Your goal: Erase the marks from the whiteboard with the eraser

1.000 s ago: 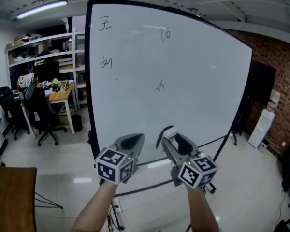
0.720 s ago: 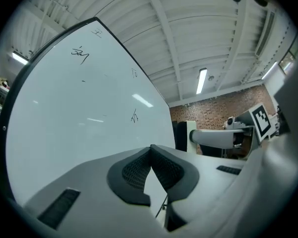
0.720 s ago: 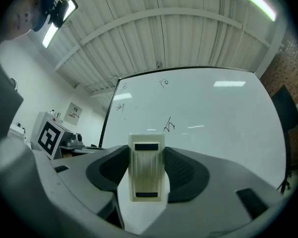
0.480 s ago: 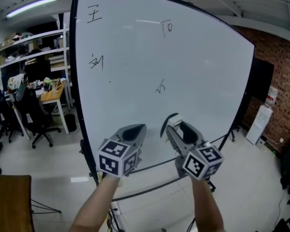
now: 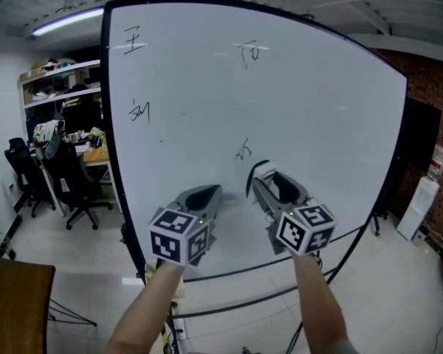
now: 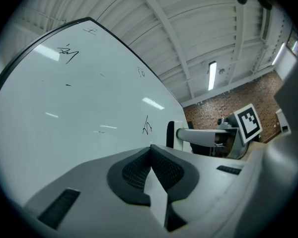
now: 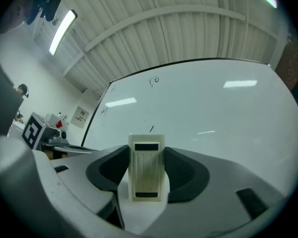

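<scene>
While the right hand-held gripper (image 5: 264, 185) clamps the eraser (image 7: 147, 172) near the whiteboard (image 5: 317, 124) and the left hand-held gripper (image 5: 209, 195) sits closed and empty, the approach seems in hand; next, the eraser likely needs pressing onto the nearest mark (image 5: 243, 150) at its 11 o'clock.

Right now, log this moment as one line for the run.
left tongs: shut, empty | right tongs: shut on eraser | whiteboard: marks unerased | eraser just below middle mark
</scene>
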Tool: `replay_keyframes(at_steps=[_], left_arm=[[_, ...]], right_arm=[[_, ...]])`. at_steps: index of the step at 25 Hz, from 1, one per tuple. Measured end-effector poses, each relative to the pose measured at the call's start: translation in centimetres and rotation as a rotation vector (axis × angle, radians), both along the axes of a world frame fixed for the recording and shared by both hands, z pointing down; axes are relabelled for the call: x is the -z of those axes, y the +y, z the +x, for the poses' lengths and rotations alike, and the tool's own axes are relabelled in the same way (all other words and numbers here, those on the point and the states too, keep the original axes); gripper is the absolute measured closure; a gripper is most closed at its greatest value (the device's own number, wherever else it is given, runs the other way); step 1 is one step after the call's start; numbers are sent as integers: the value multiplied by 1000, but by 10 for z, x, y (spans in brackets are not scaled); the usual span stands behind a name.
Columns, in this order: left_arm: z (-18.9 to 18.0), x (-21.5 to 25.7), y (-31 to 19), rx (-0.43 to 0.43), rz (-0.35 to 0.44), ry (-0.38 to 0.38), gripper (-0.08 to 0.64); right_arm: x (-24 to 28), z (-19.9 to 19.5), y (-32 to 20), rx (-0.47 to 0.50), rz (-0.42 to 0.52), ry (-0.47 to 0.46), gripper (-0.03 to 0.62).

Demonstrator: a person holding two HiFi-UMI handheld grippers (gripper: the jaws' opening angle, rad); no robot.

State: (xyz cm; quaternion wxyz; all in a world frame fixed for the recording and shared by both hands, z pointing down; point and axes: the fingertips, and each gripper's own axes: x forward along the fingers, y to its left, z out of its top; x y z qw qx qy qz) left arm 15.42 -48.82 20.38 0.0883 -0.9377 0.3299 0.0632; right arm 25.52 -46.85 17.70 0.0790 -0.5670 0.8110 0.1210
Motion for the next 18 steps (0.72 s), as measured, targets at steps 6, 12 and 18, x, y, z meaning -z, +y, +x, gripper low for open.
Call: replay_keyframes(at_steps=[6,12,18], left_arm=[[-10,7,-13,64,18,-7,560],[-21,10,-22,114,26,-5,560],[-24,6,-23,118,25,-9,560]], right_arm=[[48,24,-33,-79,78,76,364],[69,23,-41,-122,146,104,367],[68,21,-43,-121,165,85,371]])
